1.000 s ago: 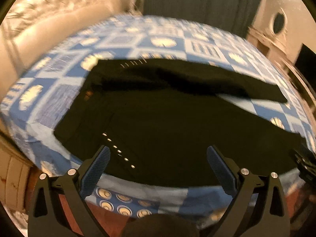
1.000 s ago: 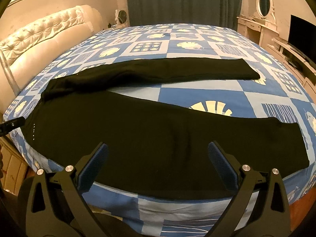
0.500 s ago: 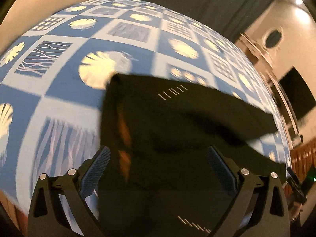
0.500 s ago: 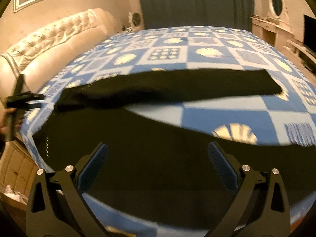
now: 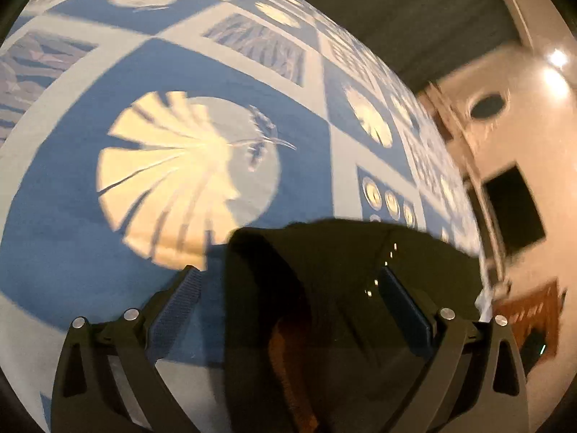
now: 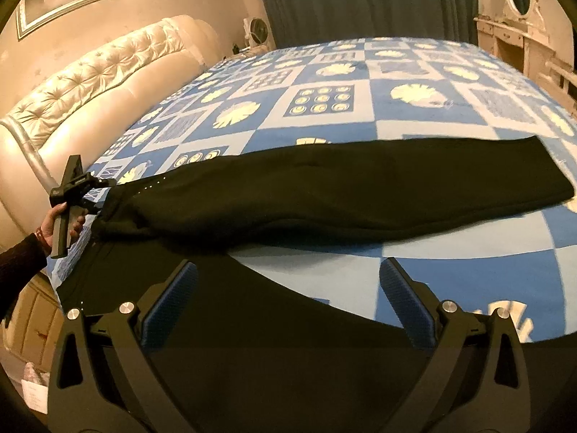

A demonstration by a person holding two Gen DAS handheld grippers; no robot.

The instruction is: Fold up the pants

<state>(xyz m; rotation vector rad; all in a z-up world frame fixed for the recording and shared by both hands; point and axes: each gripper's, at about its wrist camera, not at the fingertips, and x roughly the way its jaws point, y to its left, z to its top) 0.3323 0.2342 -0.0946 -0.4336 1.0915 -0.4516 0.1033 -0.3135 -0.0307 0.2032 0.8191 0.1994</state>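
Observation:
Black pants [image 6: 324, 195] lie spread on a blue patterned bed [image 6: 414, 122], the far leg stretched to the right, the near leg under my right gripper. My right gripper [image 6: 288, 288] is open above the near leg. My left gripper [image 5: 288, 288] is open, low over the waistband corner [image 5: 324, 270] of the pants, its fingers on either side of the cloth edge. It also shows in the right wrist view [image 6: 72, 187] at the far waist corner, held by a hand.
A tufted cream headboard [image 6: 90, 83] runs along the bed's left side. A dark curtain [image 6: 360, 0] hangs behind. White furniture [image 6: 523, 36] stands at the right, and a dark screen [image 5: 512, 209] is on the wall.
My left gripper has moved forward and down to the far waist corner of the pants. My right gripper has moved forward over the near leg. Both stay open.

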